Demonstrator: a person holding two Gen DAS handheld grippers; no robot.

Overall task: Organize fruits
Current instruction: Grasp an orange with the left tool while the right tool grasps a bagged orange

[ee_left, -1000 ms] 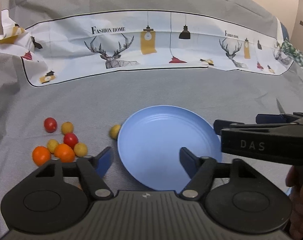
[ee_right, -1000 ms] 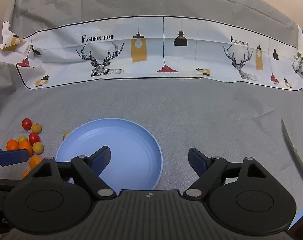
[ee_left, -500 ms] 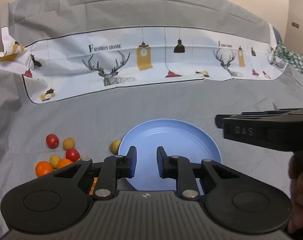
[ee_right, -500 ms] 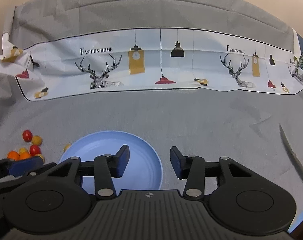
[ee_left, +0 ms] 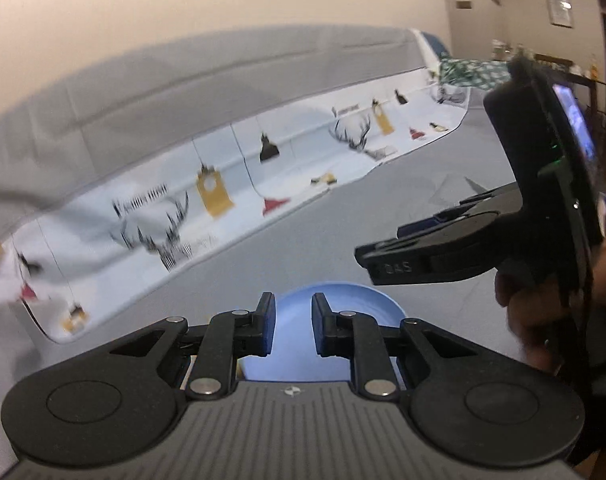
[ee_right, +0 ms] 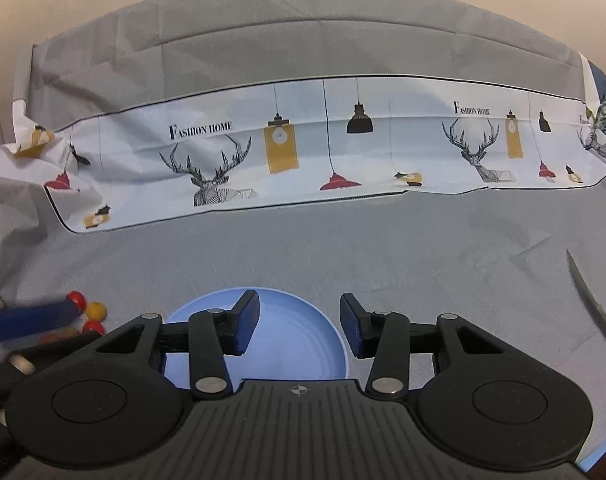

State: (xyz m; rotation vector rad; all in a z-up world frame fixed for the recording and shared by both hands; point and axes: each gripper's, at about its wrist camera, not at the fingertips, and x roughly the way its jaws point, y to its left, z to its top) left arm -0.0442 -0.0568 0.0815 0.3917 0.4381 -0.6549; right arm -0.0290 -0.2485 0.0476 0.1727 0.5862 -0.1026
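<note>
The small red and yellow fruits (ee_right: 89,312) lie loose on the grey counter (ee_right: 343,248), just left of the blue plate (ee_right: 303,340). The left tongs (ee_left: 293,330) are narrow and hold nothing. The right tongs (ee_right: 299,330) stand moderately apart, empty, above the plate's right rim.

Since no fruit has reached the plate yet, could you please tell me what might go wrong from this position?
1. The left tongs look narrowed, nothing between them; they likely must reopen before taking a fruit.
2. The left view is blurred and shows no fruit, so aiming at the small fruits may be off.
3. The two tools sit close above the blue plate, so they could bump. A knife lies to the right.
</note>
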